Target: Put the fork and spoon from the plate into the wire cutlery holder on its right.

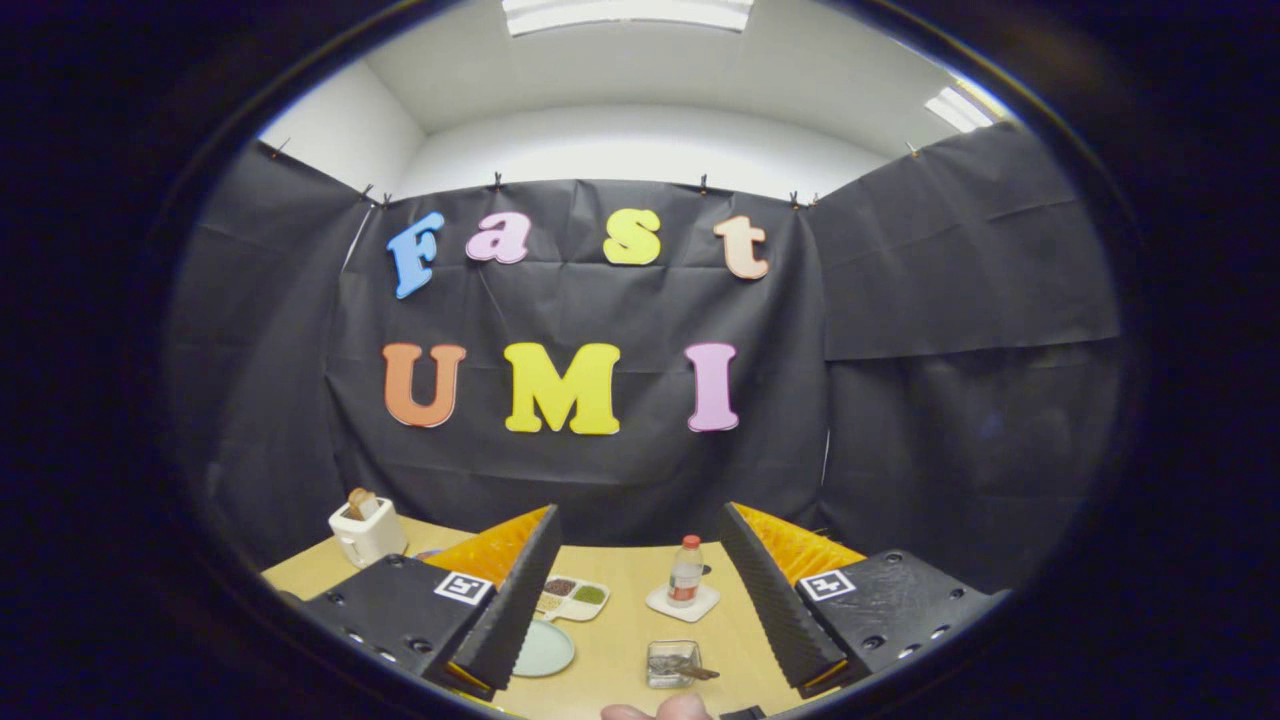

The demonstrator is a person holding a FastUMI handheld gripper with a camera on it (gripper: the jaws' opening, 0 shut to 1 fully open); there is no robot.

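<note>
Gripper view: holder (672, 663) between tool (640, 600) fingers.

plate (545, 650): pale, round, flat | wire cutlery holder (672, 664): upright, right of plate

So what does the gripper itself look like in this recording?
The gripper has two wedge-shaped fingers with ribbed inner pads. Each sits on a black block body with round screw holes, and each body carries a small square black-and-white marker tag. No cables or sleeve are visible.
</note>
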